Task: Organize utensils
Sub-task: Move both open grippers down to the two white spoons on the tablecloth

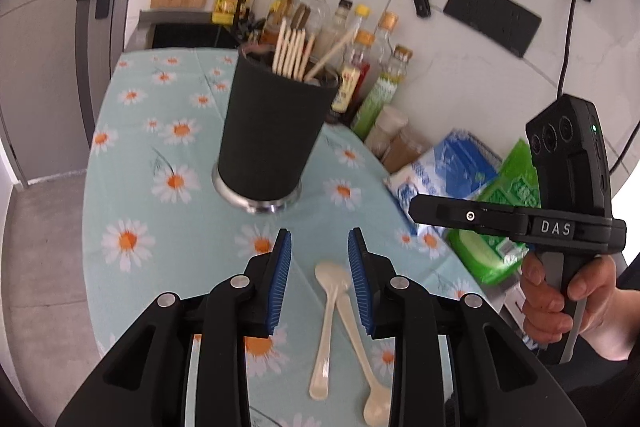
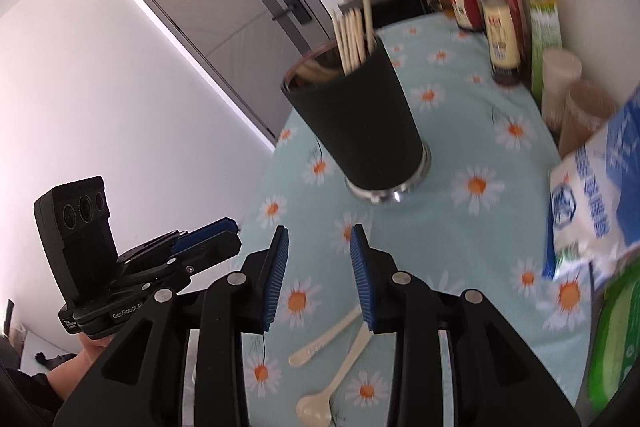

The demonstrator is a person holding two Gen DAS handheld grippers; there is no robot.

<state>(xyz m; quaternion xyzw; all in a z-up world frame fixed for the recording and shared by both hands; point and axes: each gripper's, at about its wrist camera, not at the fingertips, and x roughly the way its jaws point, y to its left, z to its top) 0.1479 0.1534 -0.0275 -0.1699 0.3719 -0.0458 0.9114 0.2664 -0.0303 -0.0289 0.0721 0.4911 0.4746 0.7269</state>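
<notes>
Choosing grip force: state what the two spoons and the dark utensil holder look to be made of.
Spoons: likely plastic or melamine, cream, smooth, faintly glossy. Utensil holder: matte dark sleeve, perhaps rubbery or fabric, over metal, judging by the shiny silver base ring.

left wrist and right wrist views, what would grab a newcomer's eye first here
The tall black cylindrical utensil holder stands mid-table on the pale green daisy-print tablecloth, a bunch of pale wooden chopsticks sticking out of its top. Nearer the cameras, two cream plastic spoons lie crossed on the cloth. The blue-padded fingers of the left gripper and those of the right gripper stand apart above them, holding nothing.
</notes>
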